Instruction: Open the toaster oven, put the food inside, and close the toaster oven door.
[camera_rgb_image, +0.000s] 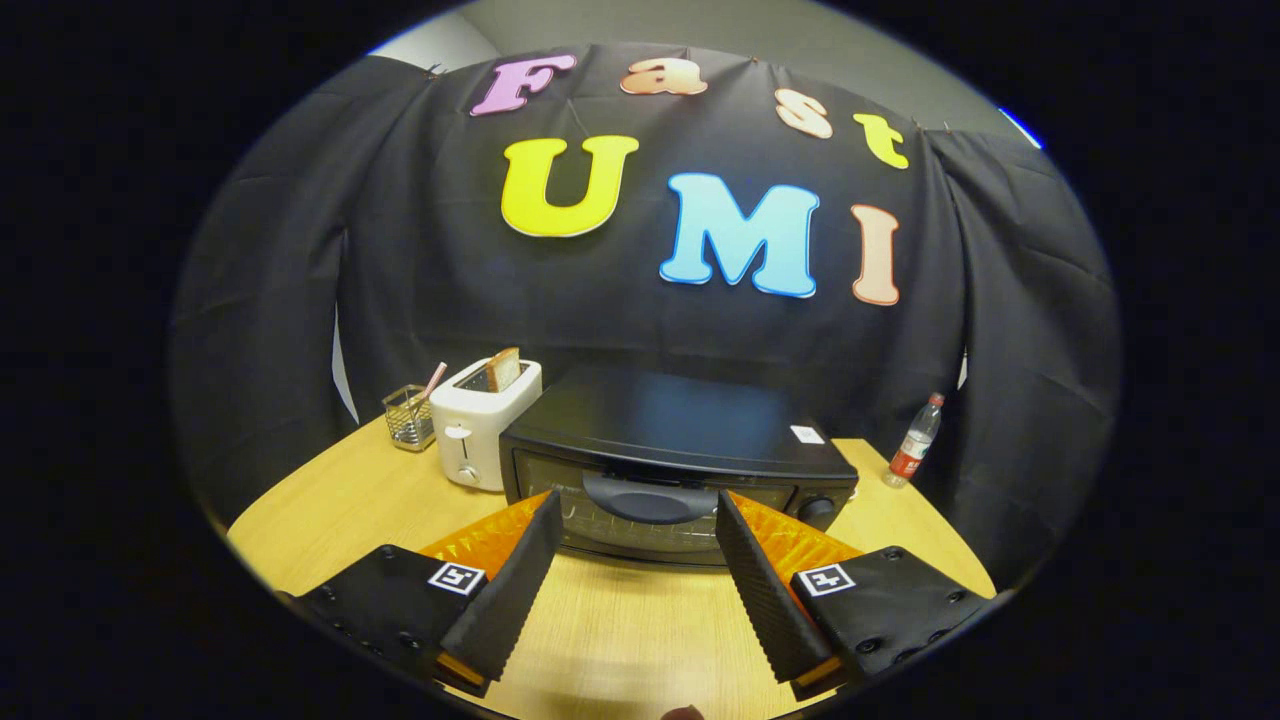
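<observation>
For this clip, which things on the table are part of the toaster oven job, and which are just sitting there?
Part of the job:
- toaster oven, door shut, its door handle just ahead of the fingers
- gripper, open, holding nothing

Just sitting there:
- white toaster with a bread slice in its slot
- wire basket beside the toaster
- bottle beyond the oven

Black toaster oven (680, 440) just ahead of the spread fingers; white toaster (478, 425) beside it; tan wooden table (340, 500).
</observation>
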